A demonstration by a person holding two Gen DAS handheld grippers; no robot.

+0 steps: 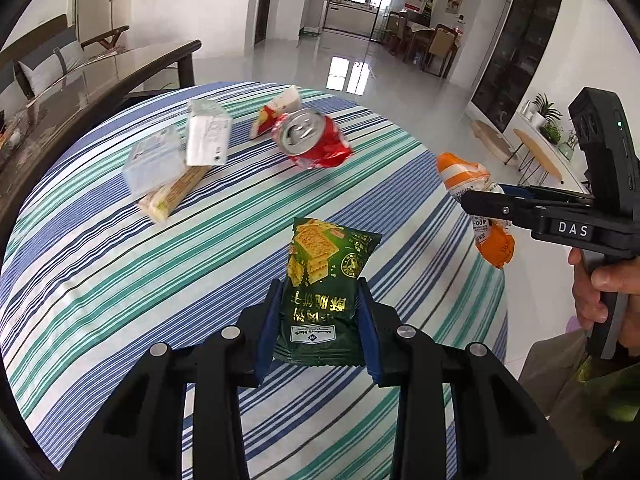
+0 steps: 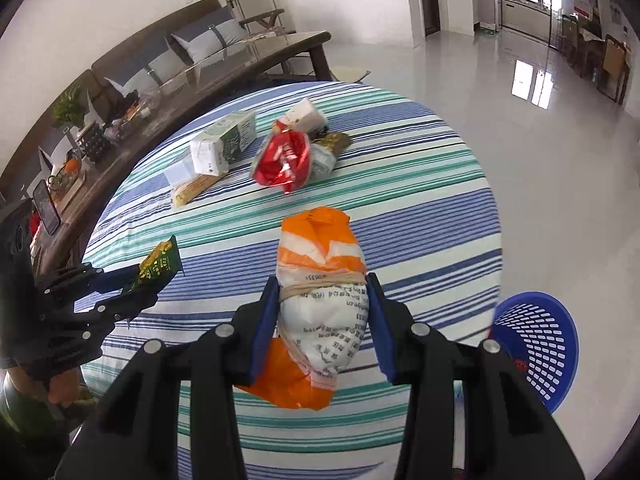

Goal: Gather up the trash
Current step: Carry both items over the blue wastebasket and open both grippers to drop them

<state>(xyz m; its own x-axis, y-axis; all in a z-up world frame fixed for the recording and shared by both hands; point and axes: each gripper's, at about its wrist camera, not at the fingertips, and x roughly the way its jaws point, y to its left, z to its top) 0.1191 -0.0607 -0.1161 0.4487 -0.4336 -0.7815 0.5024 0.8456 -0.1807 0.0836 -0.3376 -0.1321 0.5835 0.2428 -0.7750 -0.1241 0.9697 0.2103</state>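
My left gripper [image 1: 320,284] is shut on a green cracker packet [image 1: 324,276], held above the striped tablecloth [image 1: 100,280]. My right gripper [image 2: 322,284] is shut on an orange and white bundle [image 2: 320,292] tied with a rubber band, also lifted off the table. Each gripper shows in the other's view: the right gripper [image 1: 476,200] with the bundle [image 1: 466,174] at the right, the left gripper [image 2: 140,284] with the packet [image 2: 160,264] at the left. A crushed red can [image 1: 310,140], a white carton [image 1: 208,134] and other wrappers lie further back.
A blue perforated basket [image 2: 540,344] stands on the floor beside the table's right edge. A dark wooden bench table [image 2: 180,92] with clutter runs along the left. A clear box [image 1: 154,158] rests on a yellow packet [image 1: 172,196]. Glossy open floor lies beyond.
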